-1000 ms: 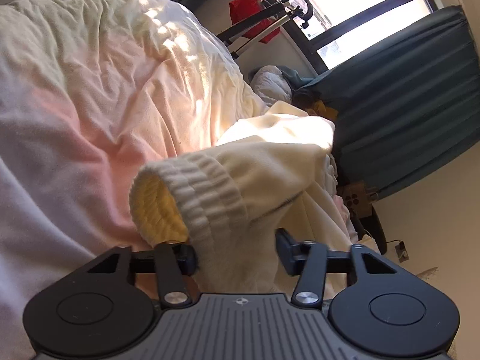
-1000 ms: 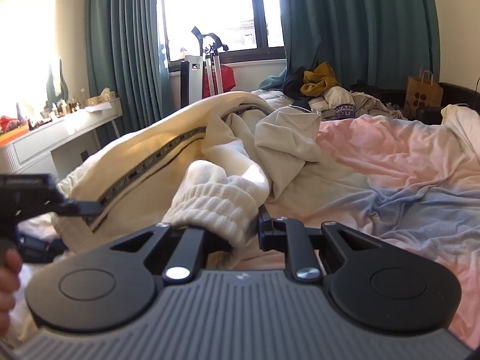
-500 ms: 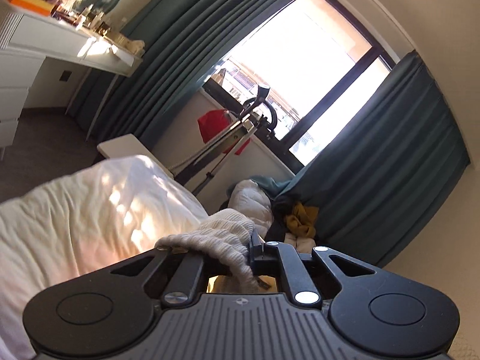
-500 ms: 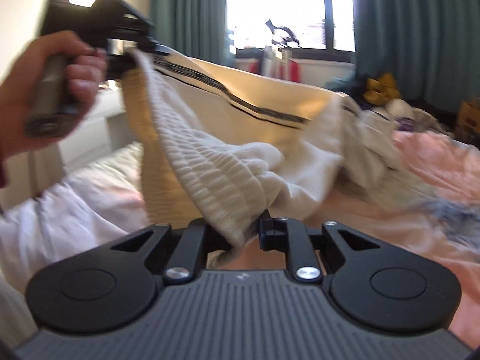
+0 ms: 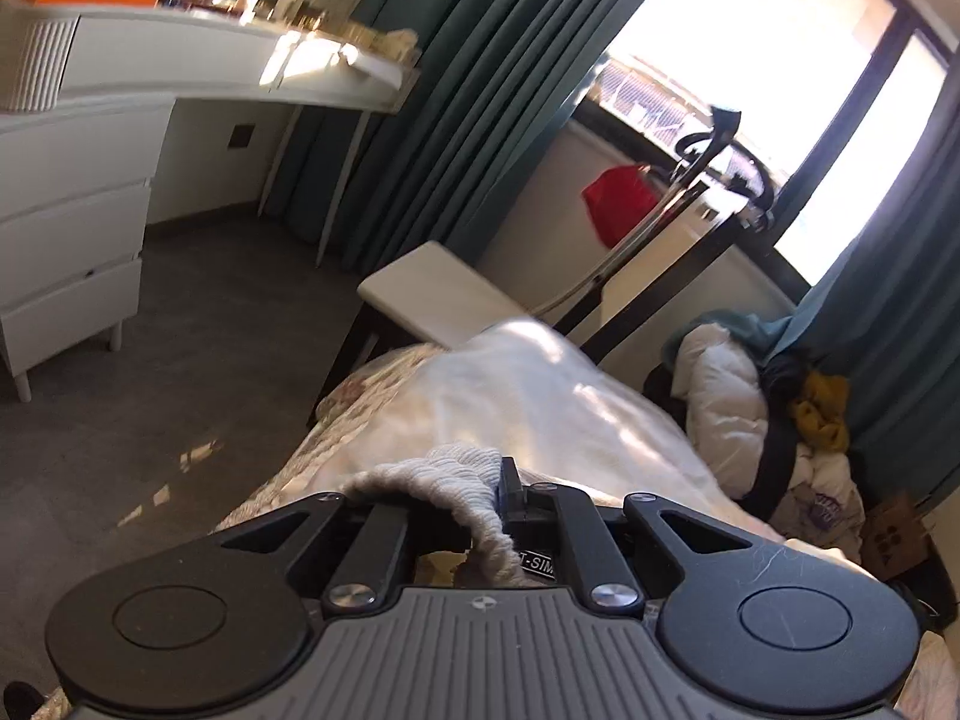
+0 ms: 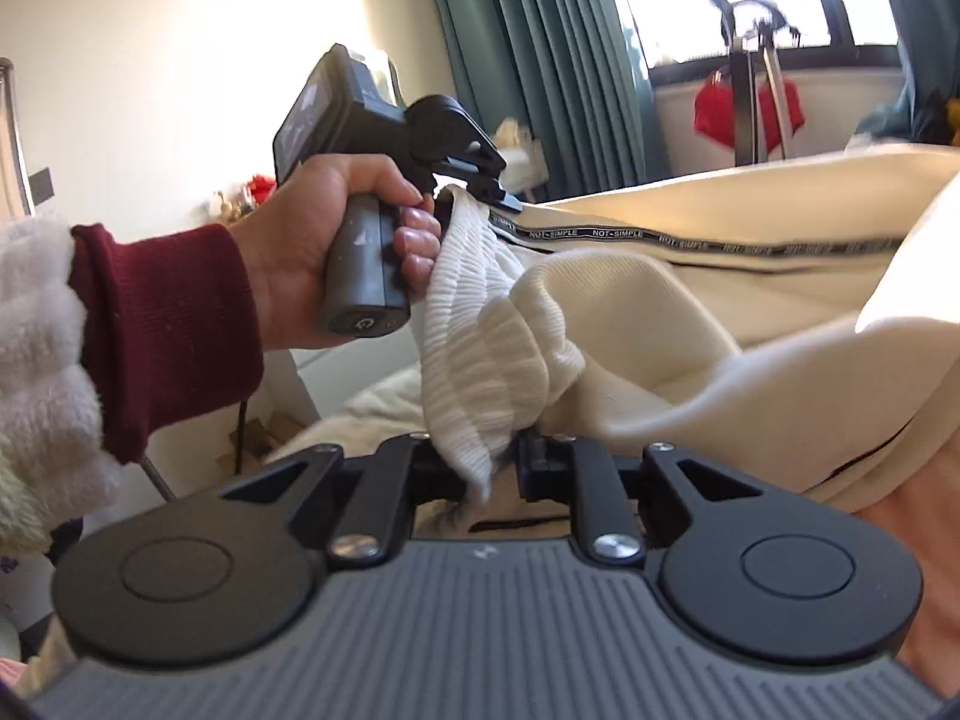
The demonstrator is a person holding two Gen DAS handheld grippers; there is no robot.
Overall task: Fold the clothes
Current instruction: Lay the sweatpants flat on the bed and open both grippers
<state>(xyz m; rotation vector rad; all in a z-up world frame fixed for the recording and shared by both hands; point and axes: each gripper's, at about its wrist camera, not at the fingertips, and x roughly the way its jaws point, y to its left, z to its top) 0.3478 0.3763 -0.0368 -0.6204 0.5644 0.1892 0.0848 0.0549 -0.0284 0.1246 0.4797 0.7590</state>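
A cream sweatshirt (image 6: 690,324) with a black lettered tape stripe hangs stretched between my two grippers above the bed. My right gripper (image 6: 492,468) is shut on its white ribbed hem (image 6: 474,360). In the right wrist view my left gripper (image 6: 480,186), held by a hand (image 6: 312,240) in a dark red sleeve, is shut on the other end of the same ribbed hem. In the left wrist view the left gripper (image 5: 486,510) shows the ribbed hem (image 5: 444,474) pinched between its jaws. The garment's far part trails off right, out of view.
A bed with a white duvet (image 5: 540,396) lies below. A white dresser (image 5: 72,228) and desk (image 5: 240,72) stand across a grey floor. Teal curtains (image 5: 456,84), a window, a black stand with a red bag (image 5: 618,204) and a clothes pile (image 5: 780,414) are beyond.
The left gripper shut on the ribbed hem, lifted it off the bed and swung away toward the dresser. The right gripper turned left, and the sweatshirt is now stretched between them.
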